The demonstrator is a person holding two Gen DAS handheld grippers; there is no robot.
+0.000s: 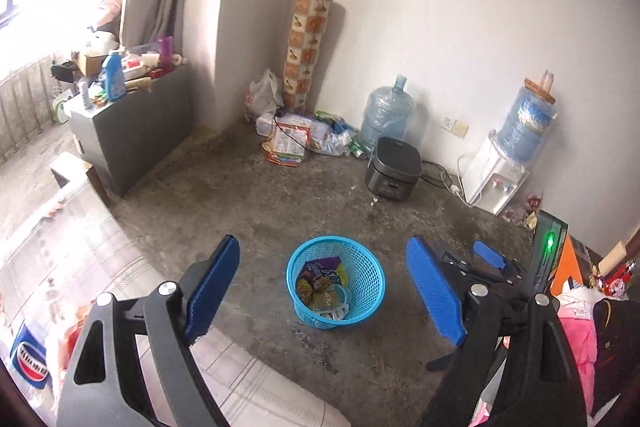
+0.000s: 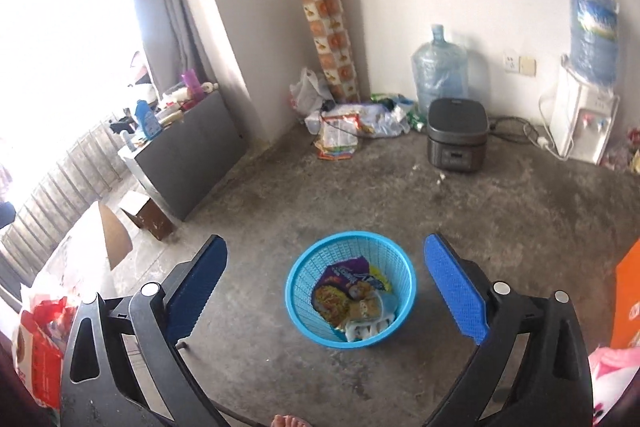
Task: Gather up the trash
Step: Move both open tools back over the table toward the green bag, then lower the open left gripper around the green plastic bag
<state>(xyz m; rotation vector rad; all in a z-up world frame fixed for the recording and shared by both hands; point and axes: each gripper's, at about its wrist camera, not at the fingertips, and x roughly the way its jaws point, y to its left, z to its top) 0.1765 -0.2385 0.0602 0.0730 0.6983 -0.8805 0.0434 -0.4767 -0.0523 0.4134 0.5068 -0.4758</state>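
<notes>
Both the left tool (image 1: 322, 287) and the right tool (image 2: 326, 287) are held spread and empty above the blue basket (image 2: 404, 269) on the concrete floor (image 2: 500, 211), where snack wrappers (image 2: 344, 291) with unreadable print are gathered.

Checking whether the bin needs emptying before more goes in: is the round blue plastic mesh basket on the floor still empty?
No, the round blue plastic mesh basket already holds a purple snack wrapper and other packets.

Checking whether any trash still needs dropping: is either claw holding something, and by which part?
Nothing is held. The left claw and the right claw are both open and empty above the blue basket.
</notes>
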